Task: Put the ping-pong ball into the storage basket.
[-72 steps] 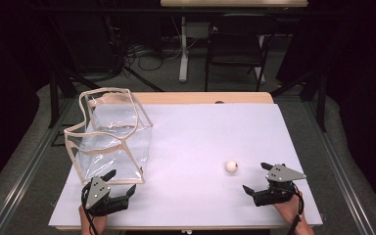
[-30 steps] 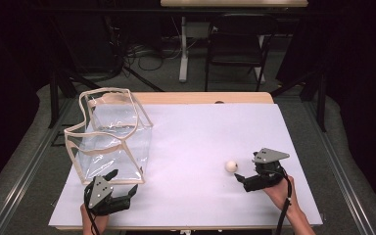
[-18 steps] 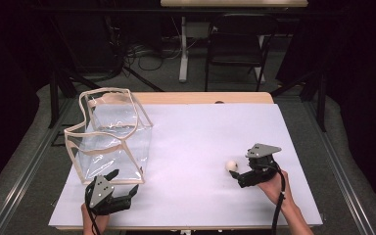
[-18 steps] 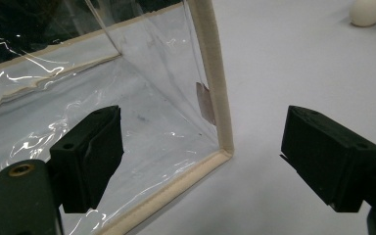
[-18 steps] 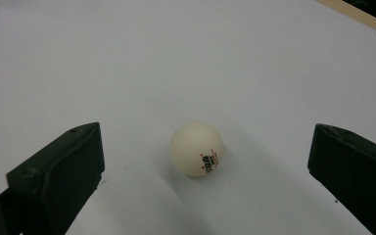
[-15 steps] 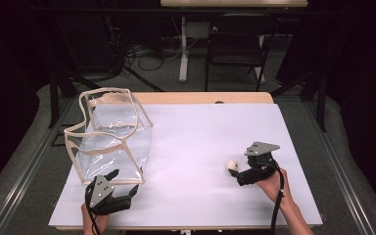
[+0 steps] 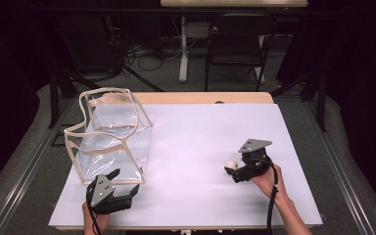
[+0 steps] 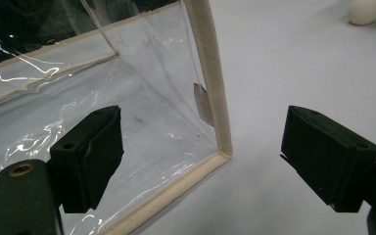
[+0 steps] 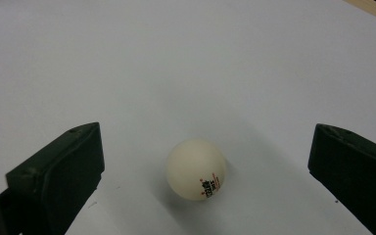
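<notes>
Overhead front-facing view; two close finger-level views.

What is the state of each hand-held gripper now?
Left hand-held gripper: open, holding nothing, at the clear bag corner.
Right hand-held gripper: open around the ball, not gripping.

Dark room: a black chair (image 7: 235, 46) and cables (image 7: 147, 51) on grey floor (image 7: 24, 147).

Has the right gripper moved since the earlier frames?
Yes. The right gripper has moved left and away from the table's near edge, up to the ping-pong ball, jaws open.
</notes>
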`<state>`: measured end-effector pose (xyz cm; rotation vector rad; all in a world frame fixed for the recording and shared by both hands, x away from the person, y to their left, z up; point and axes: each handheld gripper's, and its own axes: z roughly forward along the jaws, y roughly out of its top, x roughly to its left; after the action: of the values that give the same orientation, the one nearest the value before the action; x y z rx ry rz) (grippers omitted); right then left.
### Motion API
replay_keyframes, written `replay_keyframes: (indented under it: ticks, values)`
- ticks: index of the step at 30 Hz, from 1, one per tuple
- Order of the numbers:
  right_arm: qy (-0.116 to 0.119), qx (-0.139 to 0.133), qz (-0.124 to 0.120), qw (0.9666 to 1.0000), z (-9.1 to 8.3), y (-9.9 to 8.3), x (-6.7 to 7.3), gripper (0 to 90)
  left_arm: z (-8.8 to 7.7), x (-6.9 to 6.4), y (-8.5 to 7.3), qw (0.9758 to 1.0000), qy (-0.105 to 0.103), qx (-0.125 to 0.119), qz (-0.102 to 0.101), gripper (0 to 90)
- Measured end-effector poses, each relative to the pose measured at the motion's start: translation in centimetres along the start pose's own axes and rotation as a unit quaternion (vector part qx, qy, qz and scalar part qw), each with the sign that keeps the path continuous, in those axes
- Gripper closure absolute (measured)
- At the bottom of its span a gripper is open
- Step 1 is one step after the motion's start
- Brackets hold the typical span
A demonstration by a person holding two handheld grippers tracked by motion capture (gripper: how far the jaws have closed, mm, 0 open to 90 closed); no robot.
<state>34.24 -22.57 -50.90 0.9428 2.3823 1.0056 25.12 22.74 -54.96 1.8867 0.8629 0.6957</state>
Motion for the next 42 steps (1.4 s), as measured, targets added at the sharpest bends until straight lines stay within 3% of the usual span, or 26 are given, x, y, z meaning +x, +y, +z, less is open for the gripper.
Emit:
replay_keyframes:
  ticks: [24, 42]
  values:
    - [0.011, 0.025, 0.021, 0.9994, 2.7, -1.7, -0.3, 1.4, 0.1, 0.1, -0.1, 1.0000, -0.002, 0.004, -0.002, 15.9]
    - [0.000, 0.042, 0.018, 0.9989, 3.2, -2.5, 0.3, 36.1, 0.2, 0.1, -0.1, 1.0000, -0.006, 0.004, -0.002, 16.0]
